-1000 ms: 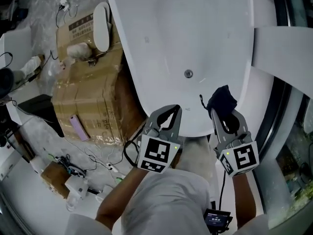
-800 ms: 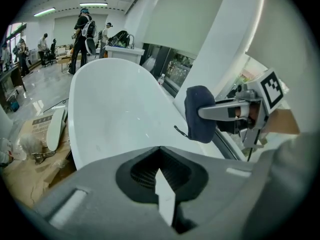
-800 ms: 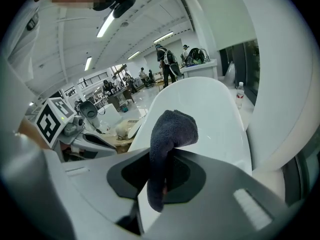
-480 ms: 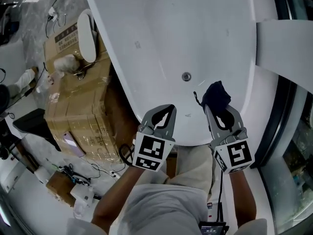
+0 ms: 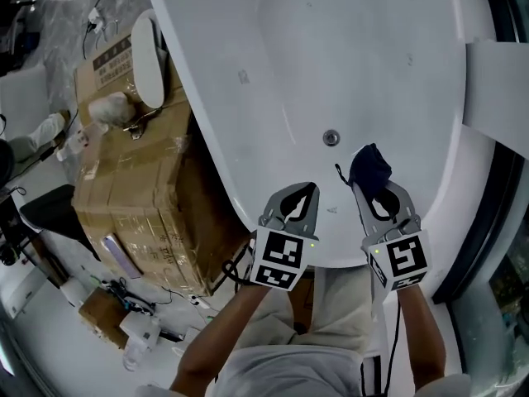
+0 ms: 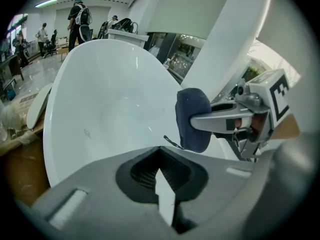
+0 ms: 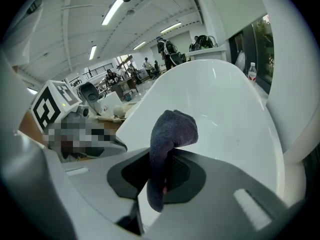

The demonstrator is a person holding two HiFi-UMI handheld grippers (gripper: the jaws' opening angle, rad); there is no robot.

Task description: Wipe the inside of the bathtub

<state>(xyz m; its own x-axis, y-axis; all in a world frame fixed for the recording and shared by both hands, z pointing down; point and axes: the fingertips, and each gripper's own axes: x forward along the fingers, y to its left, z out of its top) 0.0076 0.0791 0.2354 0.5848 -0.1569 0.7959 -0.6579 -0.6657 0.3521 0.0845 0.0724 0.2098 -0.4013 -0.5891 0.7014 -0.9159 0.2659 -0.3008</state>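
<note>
The right gripper's (image 5: 372, 187) jaws pinch a dark blue cloth (image 5: 369, 165). Its bunched top stands above the tips and a tail hangs down between them. The left gripper's (image 5: 308, 188) jaws are pressed together with nothing between them. Both grippers hang over the near end of the white bathtub (image 5: 331, 48). The cloth is above its inner slope, with the drain (image 5: 331, 137) at the cloth's 11 o'clock. At the tub's 9 o'clock stands a plastic-wrapped cardboard box (image 5: 140, 180) bearing a white oval lid (image 5: 147, 60). Loose cables (image 5: 124, 292) lie at 7 o'clock.
</note>
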